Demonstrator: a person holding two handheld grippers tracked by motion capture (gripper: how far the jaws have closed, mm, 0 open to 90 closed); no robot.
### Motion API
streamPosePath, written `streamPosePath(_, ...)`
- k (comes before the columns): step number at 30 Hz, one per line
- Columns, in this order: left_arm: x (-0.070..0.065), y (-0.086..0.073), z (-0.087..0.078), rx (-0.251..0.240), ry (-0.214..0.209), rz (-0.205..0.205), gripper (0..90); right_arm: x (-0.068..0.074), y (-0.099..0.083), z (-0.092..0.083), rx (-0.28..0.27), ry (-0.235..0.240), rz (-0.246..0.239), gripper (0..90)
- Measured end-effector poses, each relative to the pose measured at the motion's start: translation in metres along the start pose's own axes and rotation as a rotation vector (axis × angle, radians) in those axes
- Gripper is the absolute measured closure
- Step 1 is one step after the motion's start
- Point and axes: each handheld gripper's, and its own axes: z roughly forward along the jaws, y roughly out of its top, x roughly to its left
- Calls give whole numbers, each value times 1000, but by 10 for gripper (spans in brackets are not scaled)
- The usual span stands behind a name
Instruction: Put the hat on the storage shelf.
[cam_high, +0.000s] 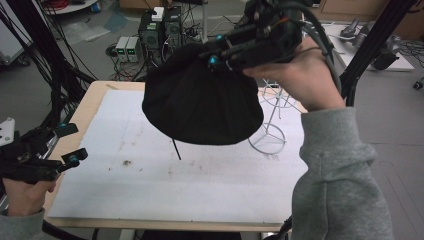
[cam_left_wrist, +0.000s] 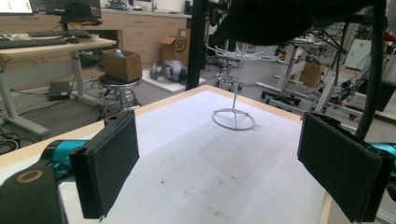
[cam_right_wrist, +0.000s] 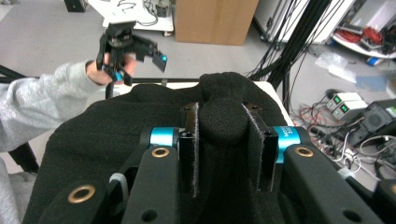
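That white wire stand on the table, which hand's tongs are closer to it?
Right. The right tongs hang above the table just left of the white wire stand, clamped on a black hat. The left tongs sit open at the table's far left edge.

A white wire stand (cam_high: 272, 117) rises from a ring base on the far right part of a white mat (cam_high: 150, 190) covering a wooden table (cam_high: 85, 107). Beyond the table, electronic boxes (cam_high: 127, 48) and tangled cables (cam_high: 125, 70) sit on the grey floor.
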Motion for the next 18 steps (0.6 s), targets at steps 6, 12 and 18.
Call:
streamPosePath(6,0,0,2,7,-8,-2,128,-16,33,-14,-7,-11,-18,703)
streamPosePath(12,1,-1,3,17,-11,1,128,-30,48,-18,5,-23,-21,703)
streamPosePath(18,3,1,-2,3,9,-5,128,-46,67,-26,15,-24,-34,703)
